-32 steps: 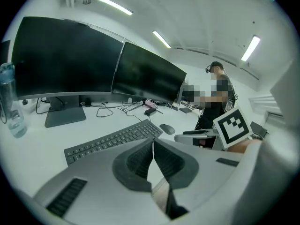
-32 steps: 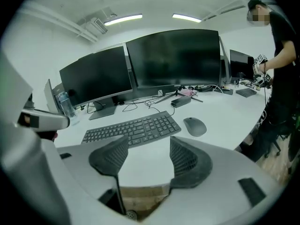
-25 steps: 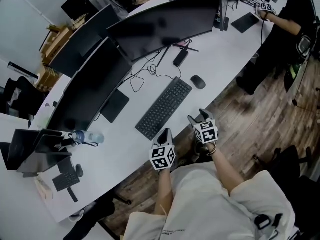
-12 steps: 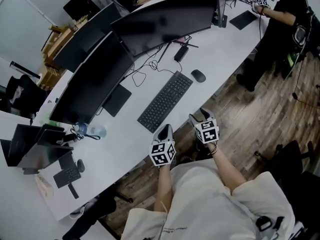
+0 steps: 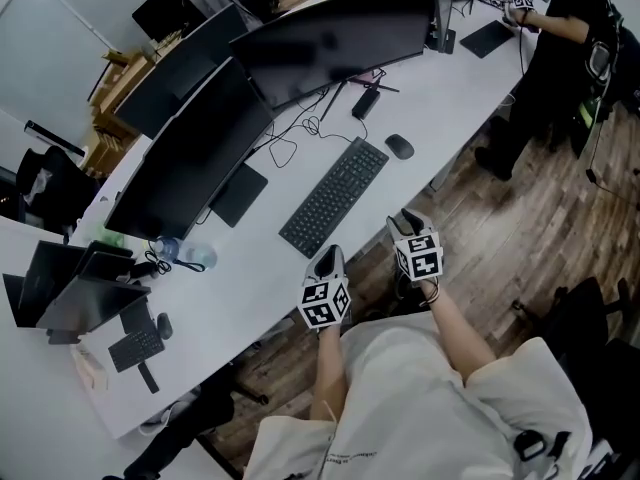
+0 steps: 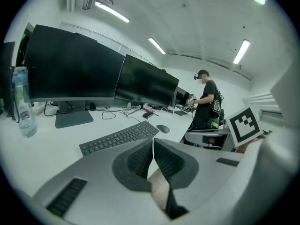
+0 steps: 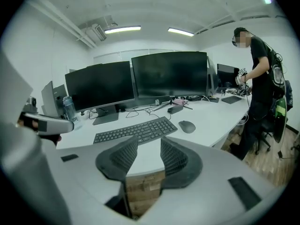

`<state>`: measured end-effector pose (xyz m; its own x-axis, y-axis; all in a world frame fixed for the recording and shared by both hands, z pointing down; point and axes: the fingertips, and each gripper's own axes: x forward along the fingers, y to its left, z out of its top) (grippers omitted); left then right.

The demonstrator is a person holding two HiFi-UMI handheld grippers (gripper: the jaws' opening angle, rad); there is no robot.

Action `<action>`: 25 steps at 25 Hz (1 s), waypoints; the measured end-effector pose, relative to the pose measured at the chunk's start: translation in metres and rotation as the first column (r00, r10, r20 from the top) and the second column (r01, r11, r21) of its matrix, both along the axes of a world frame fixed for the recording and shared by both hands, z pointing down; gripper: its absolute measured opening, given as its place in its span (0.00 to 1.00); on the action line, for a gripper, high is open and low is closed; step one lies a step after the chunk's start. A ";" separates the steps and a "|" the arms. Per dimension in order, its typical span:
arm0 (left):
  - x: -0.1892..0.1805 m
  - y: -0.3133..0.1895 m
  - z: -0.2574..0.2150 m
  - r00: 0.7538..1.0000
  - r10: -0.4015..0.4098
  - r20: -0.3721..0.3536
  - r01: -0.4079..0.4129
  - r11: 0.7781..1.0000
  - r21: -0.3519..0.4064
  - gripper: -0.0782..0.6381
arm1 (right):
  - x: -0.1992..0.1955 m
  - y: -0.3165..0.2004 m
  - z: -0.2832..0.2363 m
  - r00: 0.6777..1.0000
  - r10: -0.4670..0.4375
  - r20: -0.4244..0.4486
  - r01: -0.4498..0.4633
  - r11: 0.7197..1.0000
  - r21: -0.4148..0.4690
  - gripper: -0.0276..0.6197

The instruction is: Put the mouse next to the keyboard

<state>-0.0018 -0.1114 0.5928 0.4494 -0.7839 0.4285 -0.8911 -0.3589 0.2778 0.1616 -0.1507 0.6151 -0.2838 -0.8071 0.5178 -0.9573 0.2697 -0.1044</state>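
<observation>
Left gripper hangs at the near edge of the white desk, above the person's lap, its jaws pressed together with nothing between them. Right gripper sits just beside it, off the desk edge over the wood floor; its jaws are closing, a gap shows between the pads and nothing stands in it. Beyond both lies the black keyboard, set at a slant on the desk. The dark mouse rests on the desk near the keyboard's far right corner, a strip of bare desk between them, well apart from either gripper. To the left a water bottle lies on its side. Behind the keyboard run loose cables, then two large dark monitors. At the far end of the desk stands a person in black
</observation>
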 end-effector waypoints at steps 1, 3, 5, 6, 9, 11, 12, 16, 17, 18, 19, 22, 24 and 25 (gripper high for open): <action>0.000 0.000 -0.001 1.000 -0.001 0.000 0.001 1.000 0.003 0.14 | 0.001 0.001 -0.001 1.000 0.002 -0.001 -0.002 1.000 0.005 0.28; 0.000 0.001 -0.003 1.000 -0.003 0.001 0.003 1.000 0.011 0.14 | 0.002 0.003 -0.004 1.000 0.007 -0.002 -0.007 1.000 0.016 0.22; 0.001 0.002 -0.005 1.000 -0.004 0.001 0.004 1.000 0.016 0.14 | 0.003 0.005 -0.006 1.000 0.010 -0.003 -0.009 1.000 0.026 0.19; 0.002 0.003 -0.006 1.000 -0.005 0.001 0.005 1.000 0.018 0.14 | 0.003 0.006 -0.007 1.000 0.011 -0.002 -0.011 0.999 0.030 0.17; 0.004 0.007 -0.006 1.000 -0.005 0.002 0.005 1.000 0.020 0.14 | 0.005 0.011 -0.010 1.000 0.014 0.001 -0.014 0.999 0.040 0.12; 0.005 0.012 -0.006 1.000 -0.006 0.004 0.006 1.000 0.021 0.14 | 0.006 0.016 -0.010 1.000 0.017 0.006 -0.017 0.999 0.045 0.08; 0.005 0.014 -0.006 1.000 -0.006 0.005 0.006 1.000 0.022 0.14 | 0.006 0.019 -0.010 1.000 0.018 0.011 -0.019 0.999 0.046 0.06; 0.001 0.021 -0.004 1.000 -0.020 0.008 0.020 0.999 0.028 0.14 | 0.002 0.029 -0.008 1.000 0.005 0.025 -0.006 0.998 0.055 0.05; -0.001 0.024 -0.004 1.000 -0.028 0.007 0.028 0.999 0.029 0.14 | 0.000 0.034 -0.007 1.000 -0.005 0.027 0.004 0.998 0.059 0.05; -0.002 0.027 -0.003 0.999 -0.036 0.004 0.036 0.999 0.031 0.14 | -0.002 0.039 -0.007 1.000 -0.015 0.026 0.014 0.998 0.063 0.05; -0.003 0.029 -0.003 0.999 -0.041 0.002 0.041 0.999 0.032 0.14 | -0.003 0.043 -0.007 0.999 -0.023 0.023 0.022 0.997 0.068 0.05; -0.005 0.036 -0.002 0.999 -0.050 0.000 0.050 0.998 0.035 0.14 | -0.007 0.050 -0.004 0.999 -0.036 0.018 0.034 0.997 0.074 0.05; -0.010 0.043 -0.001 0.998 -0.058 0.007 0.057 0.998 0.036 0.14 | -0.012 0.052 -0.003 0.999 -0.046 0.020 0.045 0.996 0.073 0.05; -0.012 0.045 -0.001 0.998 -0.061 0.009 0.061 0.997 0.037 0.14 | -0.013 0.052 -0.004 0.999 -0.050 0.019 0.048 0.996 0.075 0.05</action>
<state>-0.0138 -0.0663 0.5920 0.3960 -0.8250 0.4033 -0.9143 -0.3138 0.2560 0.1485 -0.0989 0.6109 -0.3341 -0.8279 0.4505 -0.9406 0.3239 -0.1022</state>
